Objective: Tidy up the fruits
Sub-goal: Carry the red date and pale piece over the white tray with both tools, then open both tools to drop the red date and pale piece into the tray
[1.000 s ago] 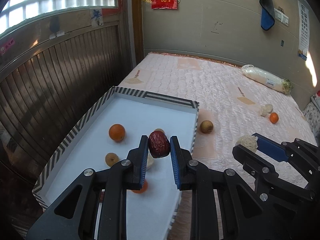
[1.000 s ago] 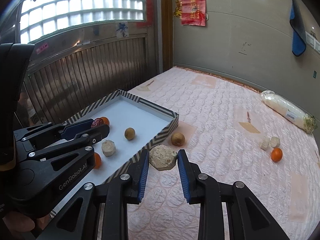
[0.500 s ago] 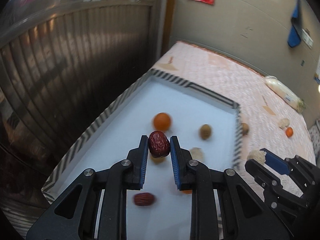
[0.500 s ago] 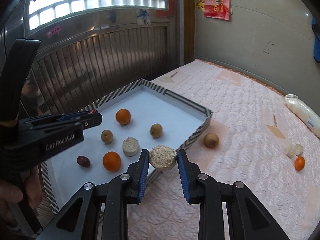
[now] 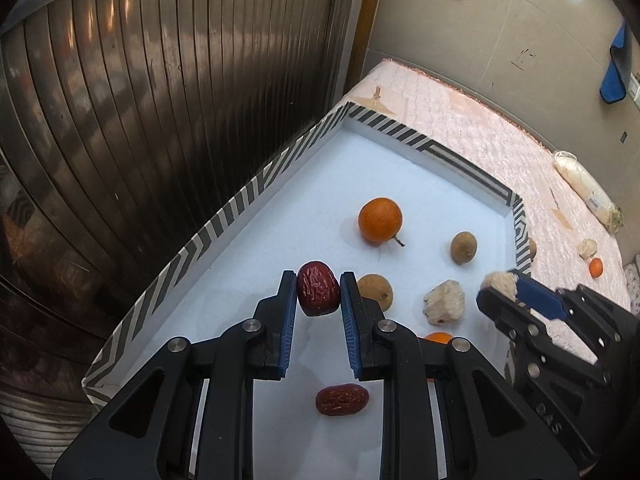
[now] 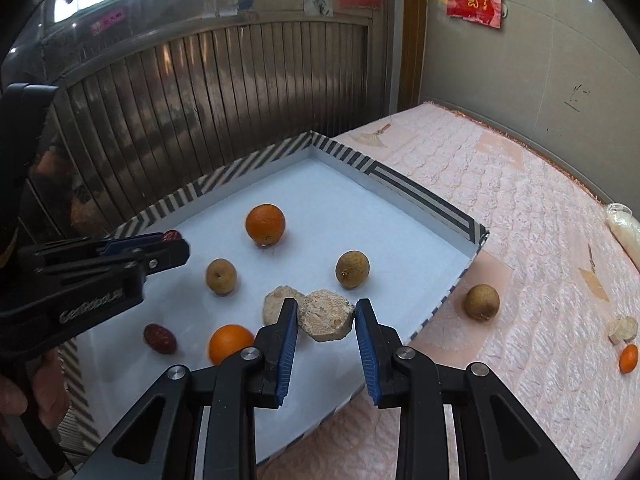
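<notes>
A: Gripping a wrinkled red jujube [image 5: 318, 288], the left gripper [image 5: 319, 294] is hovering over the white floor of the striped tray [image 5: 256, 186]; the jujube is sitting between the blue pads at the fingertips, clear of the tray floor.

B: And the right gripper [image 6: 326, 316]?

A: It is clamping a pale, rough, dried-looking chunk [image 6: 326, 314] above the tray's near right part, just beside a similar pale piece [image 6: 276, 304] that is lying on the tray floor.

B: What is lying in the tray?

A: A second jujube [image 6: 160, 338] is resting near the front, one orange [image 6: 265, 224] is sitting toward the middle, another orange [image 6: 230, 342] is sitting beside the right gripper's left finger, and two brown longans [image 6: 221, 276] [image 6: 352, 269] are lying apart between them.

B: Anything outside it?

A: One longan [image 6: 482, 301] is lying on the pink quilted mattress [image 6: 520, 208] just beside the tray's right wall. Well apart, a small orange [image 6: 629, 358] and a pale lump [image 6: 623, 330] are sitting close together.
</notes>
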The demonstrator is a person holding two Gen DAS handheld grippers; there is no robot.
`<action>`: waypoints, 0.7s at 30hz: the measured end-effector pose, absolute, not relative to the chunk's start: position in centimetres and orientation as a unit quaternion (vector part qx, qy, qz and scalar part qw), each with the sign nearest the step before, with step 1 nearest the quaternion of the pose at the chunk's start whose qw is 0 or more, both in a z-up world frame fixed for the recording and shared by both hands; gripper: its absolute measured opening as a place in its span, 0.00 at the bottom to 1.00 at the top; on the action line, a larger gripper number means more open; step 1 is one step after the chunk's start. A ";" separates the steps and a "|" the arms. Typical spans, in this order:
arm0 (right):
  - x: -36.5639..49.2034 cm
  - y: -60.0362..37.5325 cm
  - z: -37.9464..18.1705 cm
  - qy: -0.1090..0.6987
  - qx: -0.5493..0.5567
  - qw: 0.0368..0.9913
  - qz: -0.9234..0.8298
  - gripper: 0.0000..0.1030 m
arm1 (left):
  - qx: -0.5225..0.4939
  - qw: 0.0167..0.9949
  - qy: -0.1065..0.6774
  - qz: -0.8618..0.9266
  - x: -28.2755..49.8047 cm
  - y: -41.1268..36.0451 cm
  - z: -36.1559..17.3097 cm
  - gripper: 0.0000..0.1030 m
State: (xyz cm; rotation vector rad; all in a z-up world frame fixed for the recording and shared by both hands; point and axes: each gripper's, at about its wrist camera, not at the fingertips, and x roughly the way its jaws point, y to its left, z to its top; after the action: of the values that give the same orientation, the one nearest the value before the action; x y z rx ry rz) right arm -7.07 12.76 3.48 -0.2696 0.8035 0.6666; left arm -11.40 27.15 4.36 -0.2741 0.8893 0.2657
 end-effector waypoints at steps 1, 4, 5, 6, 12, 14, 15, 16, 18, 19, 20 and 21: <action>-6.7 13.0 3.2 0.386 -0.130 0.857 0.316 0.27 | -0.134 0.884 0.429 0.127 -11.4 27.2 4.2 0.21; -5.7 13.6 2.5 0.397 -0.137 0.852 0.314 0.27 | -0.128 0.885 0.430 0.125 -11.2 27.2 4.3 0.21; -5.4 13.6 2.3 0.400 -0.136 0.851 0.313 0.27 | -0.123 0.885 0.430 0.127 -11.2 27.2 4.3 0.21; -5.1 13.6 2.3 0.398 -0.133 0.852 0.312 0.27 | -0.124 0.885 0.431 0.128 -11.1 27.3 4.3 0.21; -4.1 13.7 2.2 0.403 -0.138 0.851 0.306 0.27 | -0.134 0.876 0.448 0.120 -10.3 27.6 3.8 0.21; -4.0 13.9 2.1 0.403 -0.142 0.851 0.304 0.27 | -0.132 0.873 0.454 0.120 -10.2 27.5 3.6 0.22; -4.0 13.9 2.1 0.403 -0.142 0.851 0.305 0.27 | -0.132 0.871 0.457 0.120 -10.1 27.5 3.5 0.22; -4.0 13.8 2.2 0.403 -0.140 0.851 0.306 0.27 | -0.132 0.870 0.459 0.120 -10.1 27.5 3.5 0.22; -4.0 13.7 2.2 0.403 -0.137 0.851 0.308 0.27 | -0.134 0.869 0.461 0.120 -10.0 27.6 3.4 0.26; -4.2 13.6 2.2 0.404 -0.136 0.850 0.309 0.28 | -0.136 0.868 0.462 0.120 -9.9 27.6 3.4 0.36; -4.2 13.5 2.3 0.404 -0.133 0.849 0.312 0.30 | -0.138 0.868 0.461 0.120 -9.8 27.6 3.4 0.43; -4.4 13.4 2.4 0.405 -0.131 0.848 0.316 0.33 | -0.140 0.869 0.459 0.119 -9.9 27.7 3.4 0.54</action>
State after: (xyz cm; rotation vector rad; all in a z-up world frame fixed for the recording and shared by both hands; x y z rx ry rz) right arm -4.40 13.39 2.38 -0.2765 0.8530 0.6652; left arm -9.86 27.71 3.45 -0.2932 0.9613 0.2498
